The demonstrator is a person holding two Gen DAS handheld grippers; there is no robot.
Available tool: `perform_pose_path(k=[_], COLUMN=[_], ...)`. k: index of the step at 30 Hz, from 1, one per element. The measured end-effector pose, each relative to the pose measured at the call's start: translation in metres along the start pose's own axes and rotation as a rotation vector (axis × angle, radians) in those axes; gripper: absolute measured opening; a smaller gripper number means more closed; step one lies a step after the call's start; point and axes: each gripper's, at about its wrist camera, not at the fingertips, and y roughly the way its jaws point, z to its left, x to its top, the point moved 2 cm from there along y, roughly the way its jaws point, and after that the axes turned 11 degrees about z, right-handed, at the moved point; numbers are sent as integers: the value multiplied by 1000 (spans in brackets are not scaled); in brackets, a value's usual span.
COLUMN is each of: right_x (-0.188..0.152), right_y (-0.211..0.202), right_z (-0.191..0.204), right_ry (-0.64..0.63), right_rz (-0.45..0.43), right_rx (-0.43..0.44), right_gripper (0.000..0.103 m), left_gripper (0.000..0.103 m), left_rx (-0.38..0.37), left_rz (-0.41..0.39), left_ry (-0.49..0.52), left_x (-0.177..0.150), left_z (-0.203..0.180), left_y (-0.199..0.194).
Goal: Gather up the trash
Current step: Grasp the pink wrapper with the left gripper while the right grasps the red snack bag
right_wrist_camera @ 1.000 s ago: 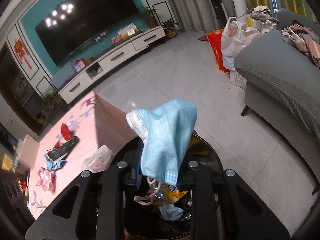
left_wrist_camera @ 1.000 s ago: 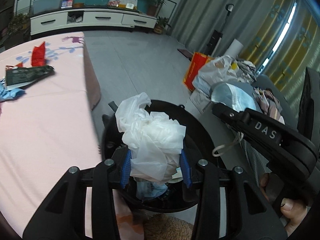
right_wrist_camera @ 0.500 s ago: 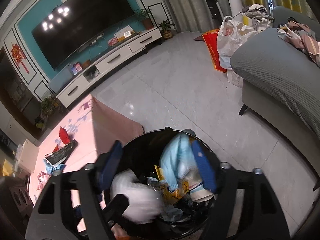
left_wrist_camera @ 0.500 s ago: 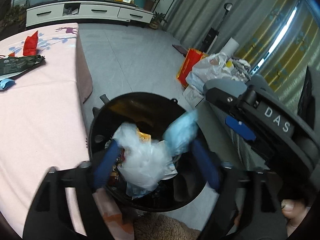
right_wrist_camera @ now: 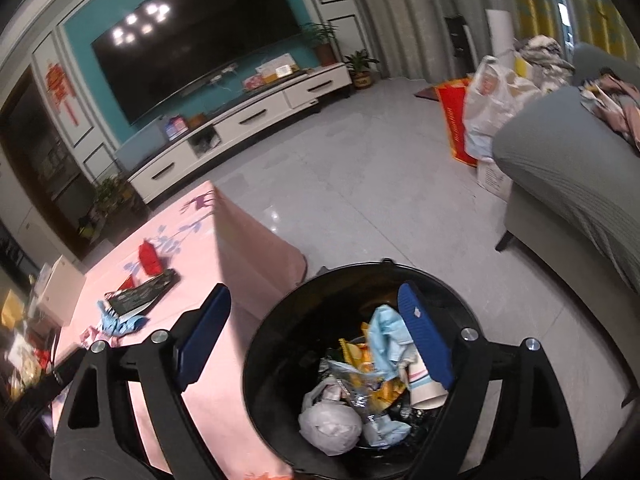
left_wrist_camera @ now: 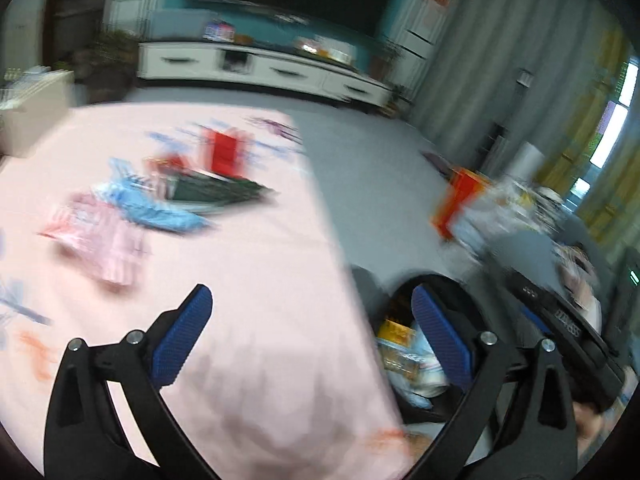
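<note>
Both claws, left (left_wrist_camera: pixel 308 330) and right (right_wrist_camera: pixel 316 330), just opened, empty, above bin (right_wrist_camera: pixel 280 320) trash (right_wrist_camera: pixel 372 380).

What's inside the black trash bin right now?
The black trash bin holds a blue face mask, a crumpled white plastic bag, yellow snack wrappers and a paper cup; anything underneath is covered.

Table (right_wrist_camera: pixel 224 364), pink floral cloth cover. On its far part, close together: red packet (right_wrist_camera: pixel 149 258); dark green wrapper (right_wrist_camera: pixel 140 292); crumpled blue wrapper (right_wrist_camera: pixel 120 322); pink wrapper (left_wrist_camera: pixel 102 236). Near part of the cloth bare.

Floor (right_wrist_camera: pixel 360 184), pale grey tile: black trash bin (right_wrist_camera: pixel 276 320) standing just beside the table; grey sofa (right_wrist_camera: pixel 560 184); white plastic bag (right_wrist_camera: pixel 490 116); red bag (right_wrist_camera: pixel 454 120).
</note>
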Motion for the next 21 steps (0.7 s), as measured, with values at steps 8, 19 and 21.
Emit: perform_pose_path(k=[8,19,21], right_x=[-5,-13,-9], right_y=[16,48,55], right_z=[36,89,106], right_ry=[-45,-132,-161], right_rz=[8,70,91], right_rx=[34,97,94], right_gripper=[84,84,84], left_gripper=[99,90,83], left_rx=[79,-92,-97], left_rz=[-103,-13,4], left_ry=[-378,-467,-465], left_x=[21,28,29], left_z=[171,210,207], left_y=[-11,45,54])
